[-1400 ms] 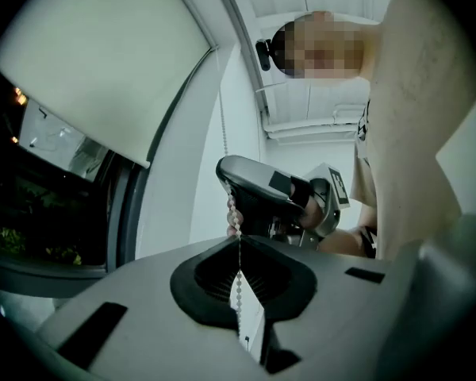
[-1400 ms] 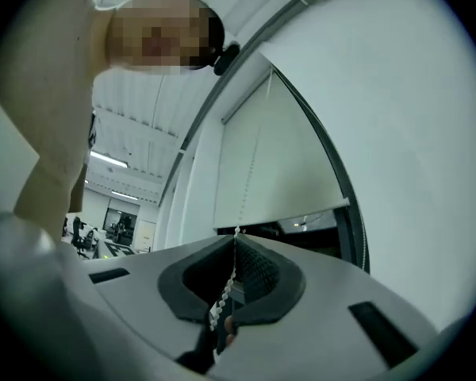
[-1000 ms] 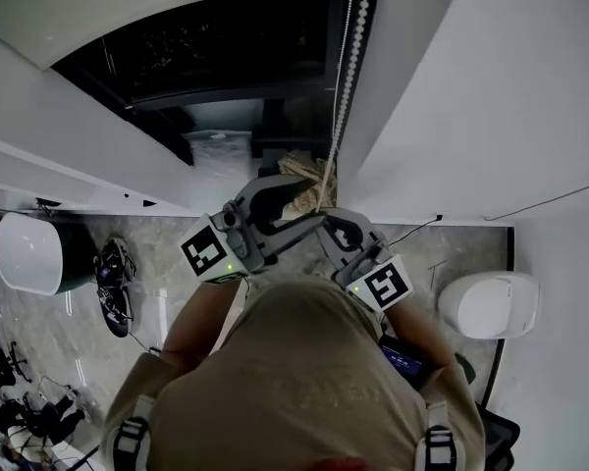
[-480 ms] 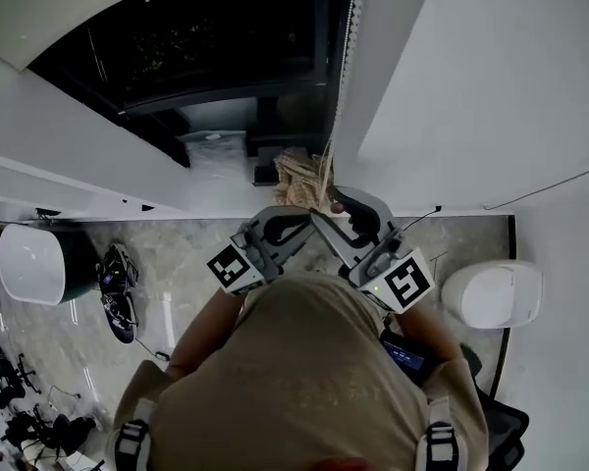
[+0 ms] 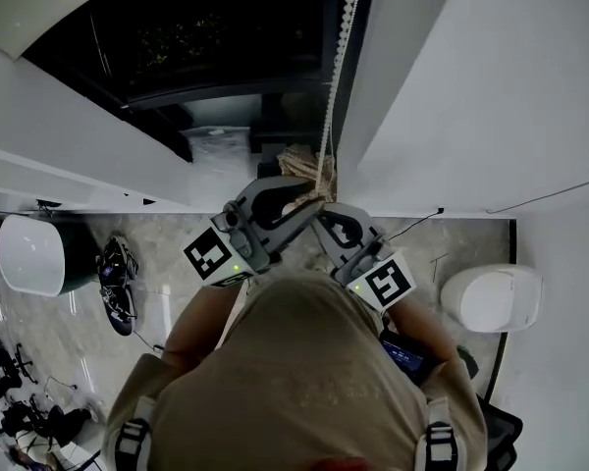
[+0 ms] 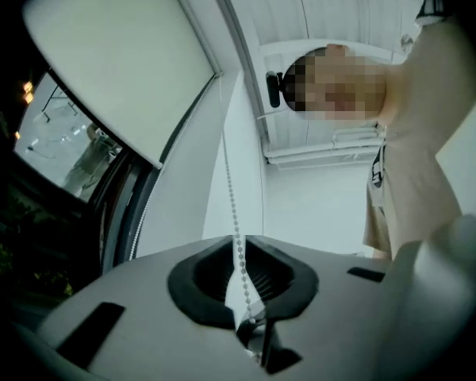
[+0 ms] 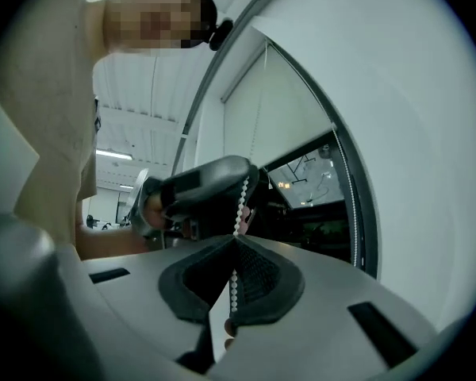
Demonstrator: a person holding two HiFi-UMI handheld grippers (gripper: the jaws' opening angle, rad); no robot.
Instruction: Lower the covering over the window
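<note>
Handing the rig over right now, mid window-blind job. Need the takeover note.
Left gripper: jaws have just been opening. The bead chain runs between them and looks unclamped.
Right gripper: shut on the bead chain, with the left gripper further up the same chain.
Roller blind: partly down. The dark window below its edge is uncovered.
Left to do: pull the chain hand over hand, probably regripping with the left next, until the blind covers the glass.

Grey tiled floor [image 5: 162, 258] with white seat [image 5: 27, 251], dark bundle [image 5: 115, 287]
</note>
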